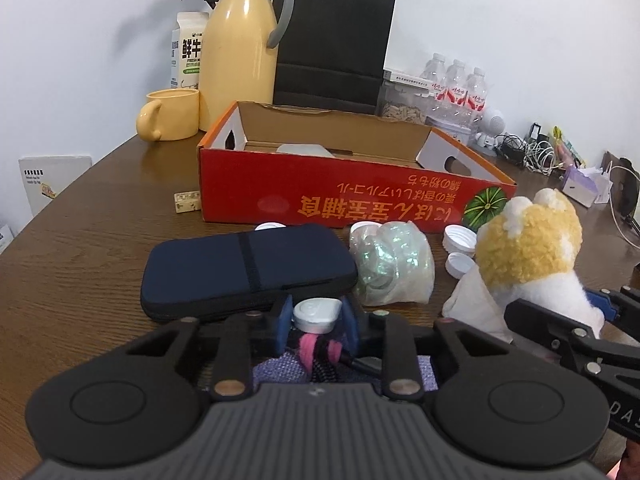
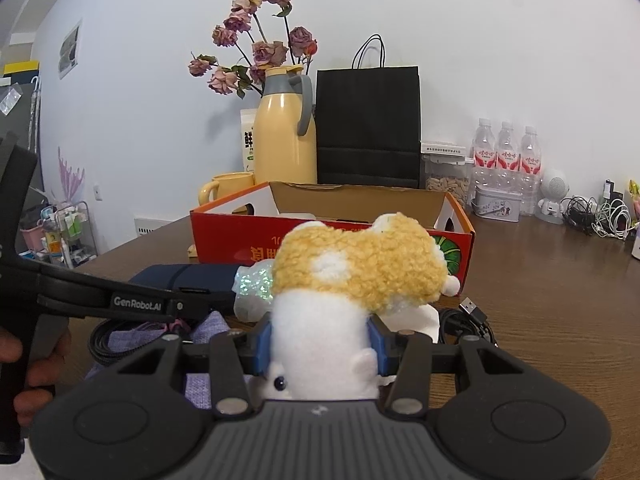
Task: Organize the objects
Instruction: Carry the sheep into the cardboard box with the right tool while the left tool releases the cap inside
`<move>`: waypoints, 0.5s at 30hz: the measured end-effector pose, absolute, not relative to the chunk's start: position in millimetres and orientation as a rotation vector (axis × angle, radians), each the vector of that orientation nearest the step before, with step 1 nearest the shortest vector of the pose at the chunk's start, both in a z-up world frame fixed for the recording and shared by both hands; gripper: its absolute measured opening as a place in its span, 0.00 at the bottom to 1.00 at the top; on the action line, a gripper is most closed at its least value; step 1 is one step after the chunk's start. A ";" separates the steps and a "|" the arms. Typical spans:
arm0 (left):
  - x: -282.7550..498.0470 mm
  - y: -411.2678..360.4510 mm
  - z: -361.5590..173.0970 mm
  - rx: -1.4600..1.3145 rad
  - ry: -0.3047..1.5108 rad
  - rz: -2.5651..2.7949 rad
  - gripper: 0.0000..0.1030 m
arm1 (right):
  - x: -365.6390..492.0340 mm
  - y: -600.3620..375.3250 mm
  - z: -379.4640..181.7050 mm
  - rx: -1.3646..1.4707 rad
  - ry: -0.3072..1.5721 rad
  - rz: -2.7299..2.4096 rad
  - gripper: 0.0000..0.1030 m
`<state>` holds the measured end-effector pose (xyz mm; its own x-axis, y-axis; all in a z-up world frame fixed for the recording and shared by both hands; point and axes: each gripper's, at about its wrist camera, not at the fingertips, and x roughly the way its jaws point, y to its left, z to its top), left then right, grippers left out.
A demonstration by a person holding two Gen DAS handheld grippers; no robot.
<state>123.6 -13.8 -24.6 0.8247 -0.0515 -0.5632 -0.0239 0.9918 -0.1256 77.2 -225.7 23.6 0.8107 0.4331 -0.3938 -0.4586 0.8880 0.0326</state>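
Holding two items at once, we list them as follows. Item one: a plush toy (image 2: 352, 280), yellow curly top and white body, clamped at its white middle by our right gripper (image 2: 322, 346), blue pads pressing in from both sides; it sits low over the wooden table (image 1: 80, 240), just short of the red cardboard box (image 1: 352, 196). Item two: a small white cap (image 1: 316, 314), pinched between the blue pads of our left gripper (image 1: 316, 320), with pink and dark cord bunched beneath it, over a lilac cloth (image 1: 280, 368).

Loose on the table, between us and the box: a navy zip case (image 1: 248, 268), a crinkled iridescent bag (image 1: 392, 264), two white lids (image 1: 460, 250).

Risks, as we judge them: the toy is soft and could squirm out of the squeeze when lifted over the box wall. The cap is shallow and rounded; a slight tilt could pop it free. The cord might drag along. Both grippers work close together and may collide.
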 end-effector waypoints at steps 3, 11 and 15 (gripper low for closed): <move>121.4 -16.6 -25.0 -0.118 0.594 -0.016 0.26 | 77.1 -226.9 22.2 -0.062 0.408 0.478 0.44; 112.6 -18.5 -11.4 -0.108 0.530 -0.038 0.26 | 79.2 -229.2 22.5 -0.063 0.401 0.476 0.44; 112.4 -18.0 4.5 -0.096 0.469 -0.042 0.26 | 83.8 -228.6 29.6 -0.070 0.376 0.476 0.44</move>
<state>112.4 -18.0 4.5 0.8912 -0.0629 -0.4493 0.0186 0.9946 -0.1024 83.8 -228.6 29.6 0.8216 0.4343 -0.3693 -0.4598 0.8878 0.0210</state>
